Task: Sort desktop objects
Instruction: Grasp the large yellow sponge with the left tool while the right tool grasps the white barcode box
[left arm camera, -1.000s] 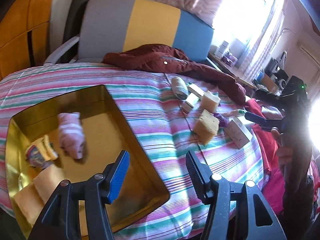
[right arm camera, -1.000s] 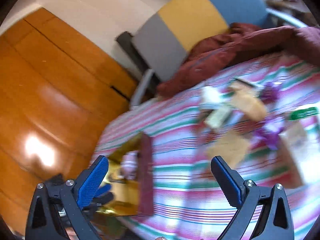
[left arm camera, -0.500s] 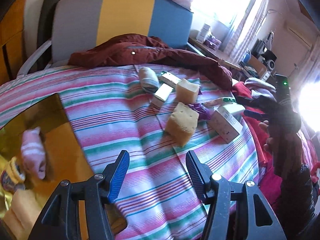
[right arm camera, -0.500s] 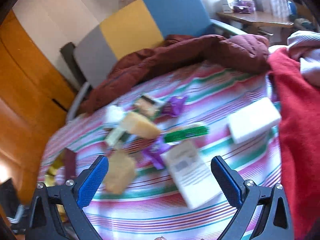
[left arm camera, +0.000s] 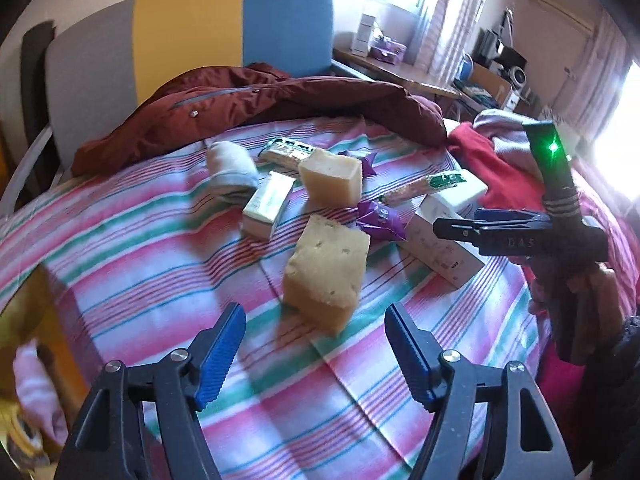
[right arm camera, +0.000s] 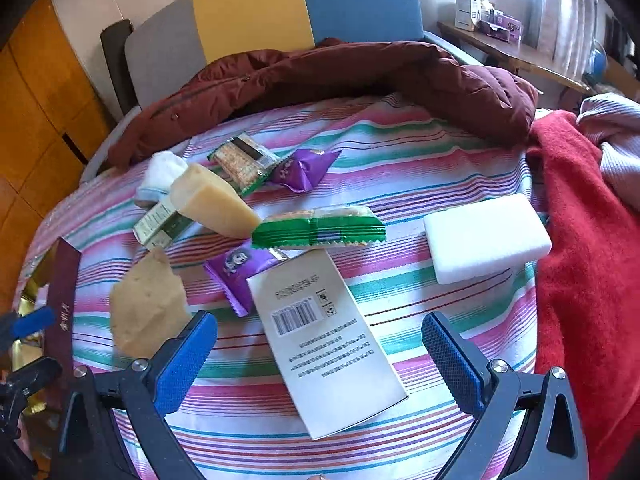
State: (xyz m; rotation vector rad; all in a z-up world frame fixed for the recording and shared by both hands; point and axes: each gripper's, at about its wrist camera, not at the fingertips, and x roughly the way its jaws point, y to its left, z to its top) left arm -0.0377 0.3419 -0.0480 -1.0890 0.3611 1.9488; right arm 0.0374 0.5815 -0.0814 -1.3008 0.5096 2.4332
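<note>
Gold tray (left arm camera: 24,312) cut off at edge, contents blurred.

A lived-in home room, probably a bedroom: beyond the grippers lie a striped cloth (right arm camera: 400,152), a maroon jacket (right arm camera: 340,76), a colour-block chair (right arm camera: 256,12), and a cluttered window-side desk (left arm camera: 404,74).

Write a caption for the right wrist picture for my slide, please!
Open right gripper hovers over a white barcode box among sponges, snack packets and a white foam block on a striped cloth.

Only "DAS" reads, on the right gripper (left arm camera: 456,229).
</note>
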